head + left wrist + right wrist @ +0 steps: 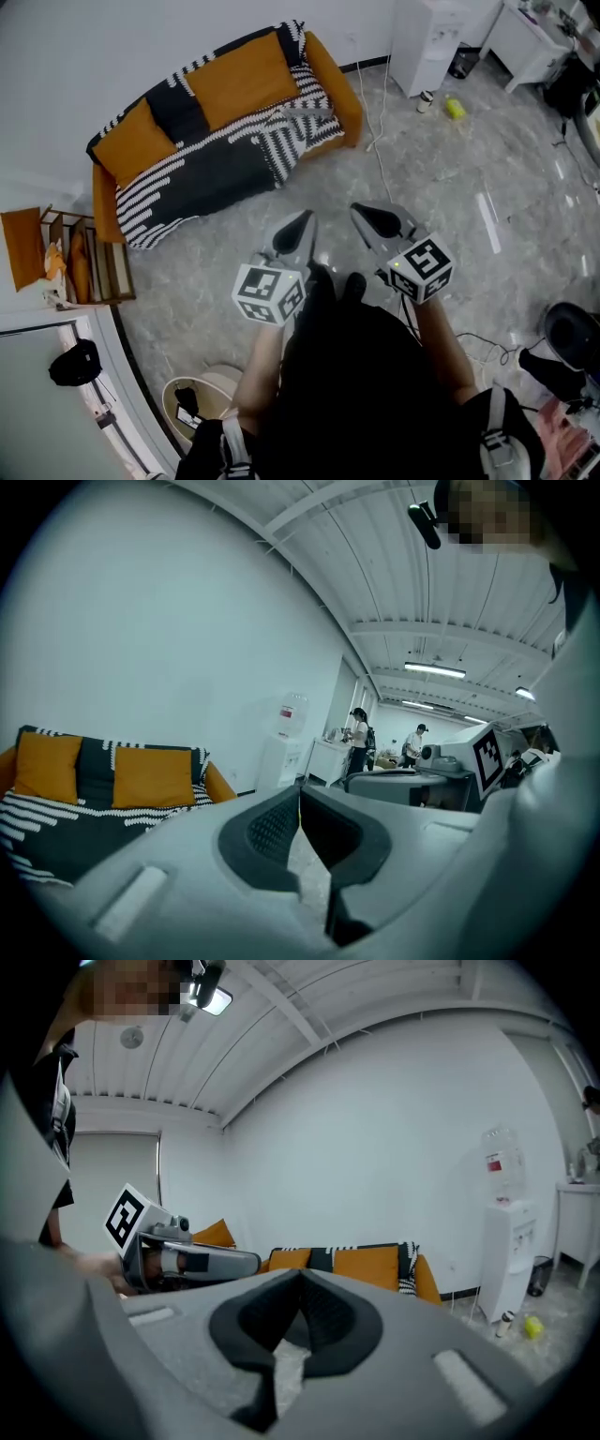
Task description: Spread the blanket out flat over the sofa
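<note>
Held left tool (pixel 302 223) and right tool (pixel 366 216) side by side, each shut tight on nothing, well away from orange sofa (pixel 334 82), black-and-white blanket (pixel 216 167) draped across it.

We see open floor (pixel 441 178) up to the sofa (pixel 334 82); wooden rack (pixel 89 267) crowds its left, cable (pixel 379 141) and dispenser (pixel 427 42) its right

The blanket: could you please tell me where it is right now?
In the head view's upper left, the blanket lies draped over the orange sofa, against the white wall.
</note>
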`<state>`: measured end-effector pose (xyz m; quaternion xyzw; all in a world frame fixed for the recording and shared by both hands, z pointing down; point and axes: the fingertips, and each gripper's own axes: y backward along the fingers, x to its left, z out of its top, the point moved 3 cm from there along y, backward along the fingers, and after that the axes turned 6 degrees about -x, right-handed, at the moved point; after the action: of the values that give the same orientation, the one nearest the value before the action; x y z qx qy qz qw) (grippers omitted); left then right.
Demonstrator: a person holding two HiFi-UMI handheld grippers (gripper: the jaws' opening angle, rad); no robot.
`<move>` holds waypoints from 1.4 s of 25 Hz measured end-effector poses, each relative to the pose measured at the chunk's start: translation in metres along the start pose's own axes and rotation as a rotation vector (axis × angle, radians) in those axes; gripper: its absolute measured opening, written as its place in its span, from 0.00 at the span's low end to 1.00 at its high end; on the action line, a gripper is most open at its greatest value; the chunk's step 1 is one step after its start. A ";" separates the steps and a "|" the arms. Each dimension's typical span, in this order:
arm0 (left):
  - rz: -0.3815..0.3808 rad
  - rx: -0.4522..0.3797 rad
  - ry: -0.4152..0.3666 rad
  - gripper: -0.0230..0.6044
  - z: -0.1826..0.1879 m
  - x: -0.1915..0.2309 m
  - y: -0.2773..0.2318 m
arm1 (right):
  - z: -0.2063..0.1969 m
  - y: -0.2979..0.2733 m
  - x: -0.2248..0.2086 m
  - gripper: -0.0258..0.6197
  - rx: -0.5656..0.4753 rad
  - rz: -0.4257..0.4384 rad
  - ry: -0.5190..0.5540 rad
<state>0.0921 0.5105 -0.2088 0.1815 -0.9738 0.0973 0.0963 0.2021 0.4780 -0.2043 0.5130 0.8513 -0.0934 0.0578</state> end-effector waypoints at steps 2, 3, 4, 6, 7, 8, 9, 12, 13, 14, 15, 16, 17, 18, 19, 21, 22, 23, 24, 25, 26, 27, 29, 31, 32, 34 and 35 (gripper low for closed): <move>0.001 -0.003 0.006 0.05 -0.001 0.003 0.002 | -0.001 -0.003 0.003 0.04 -0.002 0.030 0.003; -0.003 -0.007 0.010 0.05 -0.001 0.004 0.003 | -0.001 -0.005 0.006 0.04 -0.004 0.052 0.009; -0.006 -0.011 0.015 0.05 -0.002 0.006 0.004 | -0.002 -0.007 0.008 0.04 -0.004 0.070 0.015; -0.002 -0.006 0.023 0.05 -0.005 0.013 0.004 | -0.005 -0.015 0.010 0.04 0.004 0.084 0.020; 0.003 0.000 0.025 0.05 -0.006 0.018 0.004 | -0.006 -0.020 0.009 0.04 0.009 0.082 0.018; 0.007 0.004 0.029 0.05 -0.007 0.024 0.004 | -0.007 -0.025 0.007 0.04 0.015 0.077 0.013; 0.012 0.007 0.033 0.05 -0.008 0.029 0.004 | -0.009 -0.030 0.005 0.04 0.022 0.071 0.009; 0.031 0.010 0.053 0.05 -0.010 0.050 0.004 | -0.014 -0.043 0.001 0.04 0.045 0.066 0.013; 0.039 0.009 0.064 0.05 -0.010 0.058 0.002 | -0.013 -0.048 -0.001 0.04 0.050 0.068 0.018; 0.046 0.007 0.073 0.05 -0.008 0.067 0.001 | -0.012 -0.055 -0.003 0.04 0.053 0.066 0.021; 0.052 0.006 0.080 0.05 -0.006 0.077 -0.001 | -0.011 -0.062 -0.006 0.04 0.057 0.059 0.023; 0.055 0.005 0.084 0.05 -0.004 0.087 -0.003 | -0.010 -0.071 -0.009 0.04 0.059 0.047 0.023; 0.058 0.005 0.086 0.05 -0.002 0.098 -0.005 | -0.009 -0.080 -0.012 0.04 0.063 0.035 0.022; 0.060 0.005 0.088 0.05 0.000 0.109 -0.006 | -0.008 -0.089 -0.015 0.04 0.066 0.026 0.023; 0.063 0.004 0.091 0.05 0.002 0.120 -0.008 | -0.006 -0.099 -0.017 0.04 0.069 0.021 0.025; 0.065 0.001 0.101 0.05 0.009 0.144 -0.014 | 0.000 -0.121 -0.022 0.04 0.074 0.017 0.032; 0.063 -0.002 0.109 0.05 0.012 0.155 -0.017 | 0.002 -0.133 -0.025 0.04 0.077 0.015 0.034; 0.059 -0.005 0.118 0.05 0.016 0.166 -0.020 | 0.004 -0.144 -0.028 0.04 0.079 0.011 0.033; 0.054 -0.007 0.124 0.05 0.019 0.177 -0.023 | 0.006 -0.156 -0.030 0.04 0.080 0.007 0.032; 0.050 -0.008 0.125 0.05 0.022 0.187 -0.026 | 0.008 -0.167 -0.032 0.04 0.080 0.004 0.032; 0.046 -0.008 0.122 0.05 0.026 0.198 -0.028 | 0.010 -0.179 -0.032 0.04 0.080 0.003 0.033; 0.043 -0.008 0.118 0.05 0.029 0.209 -0.029 | 0.013 -0.191 -0.032 0.04 0.079 0.003 0.034; 0.034 -0.009 0.116 0.05 0.036 0.232 -0.031 | 0.017 -0.216 -0.030 0.04 0.077 -0.002 0.039; 0.026 -0.011 0.113 0.05 0.041 0.255 -0.034 | 0.020 -0.239 -0.031 0.07 0.079 -0.015 0.044; 0.023 -0.011 0.110 0.05 0.044 0.267 -0.035 | 0.021 -0.250 -0.031 0.07 0.081 -0.019 0.046; 0.015 -0.009 0.106 0.05 0.047 0.287 -0.037 | 0.021 -0.269 -0.031 0.07 0.086 -0.025 0.046; 0.012 -0.007 0.106 0.05 0.047 0.296 -0.038 | 0.019 -0.277 -0.031 0.07 0.090 -0.028 0.046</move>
<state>-0.1721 0.3662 -0.1823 0.1702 -0.9687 0.1041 0.1477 -0.0288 0.3206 -0.1890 0.5051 0.8544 -0.1208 0.0137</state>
